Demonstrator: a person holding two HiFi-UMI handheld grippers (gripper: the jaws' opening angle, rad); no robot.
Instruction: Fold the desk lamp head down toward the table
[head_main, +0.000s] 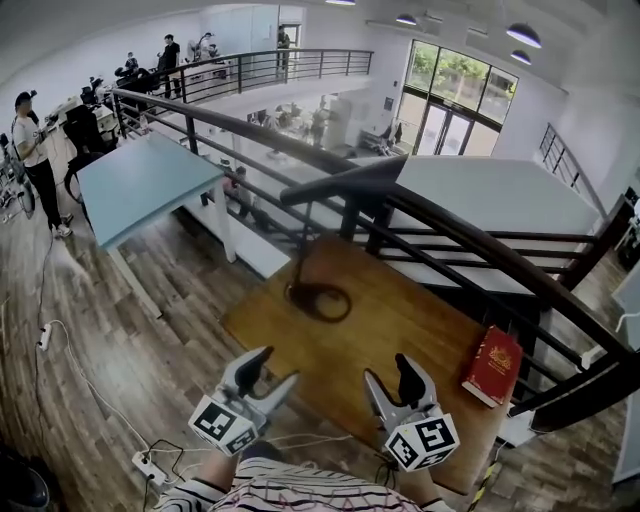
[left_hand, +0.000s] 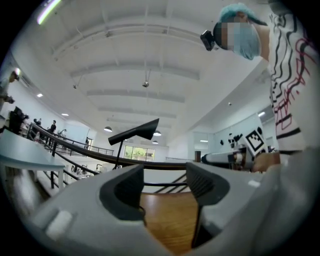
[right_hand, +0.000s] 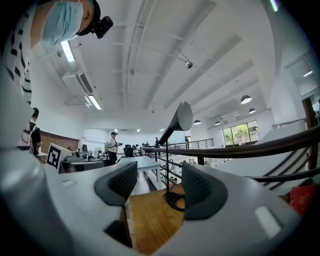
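Observation:
A black desk lamp stands on the wooden table (head_main: 410, 330). Its round base (head_main: 318, 301) lies near the table's far left corner, and a thin stem rises to the long flat head (head_main: 345, 180), which is raised. Both grippers hover over the table's near edge, well short of the lamp. My left gripper (head_main: 277, 366) is open with nothing between its fingers, and the lamp head (left_hand: 134, 133) shows above its jaws (left_hand: 165, 177). My right gripper (head_main: 388, 370) is open and empty too. Past it (right_hand: 159, 182) I see the lamp head (right_hand: 178, 121) and base (right_hand: 175, 200).
A red book (head_main: 492, 365) lies at the table's right edge. A dark railing (head_main: 450, 240) runs close behind the table and the lamp. A light blue table (head_main: 140, 185) stands far left. A power strip (head_main: 150, 465) and cables lie on the floor.

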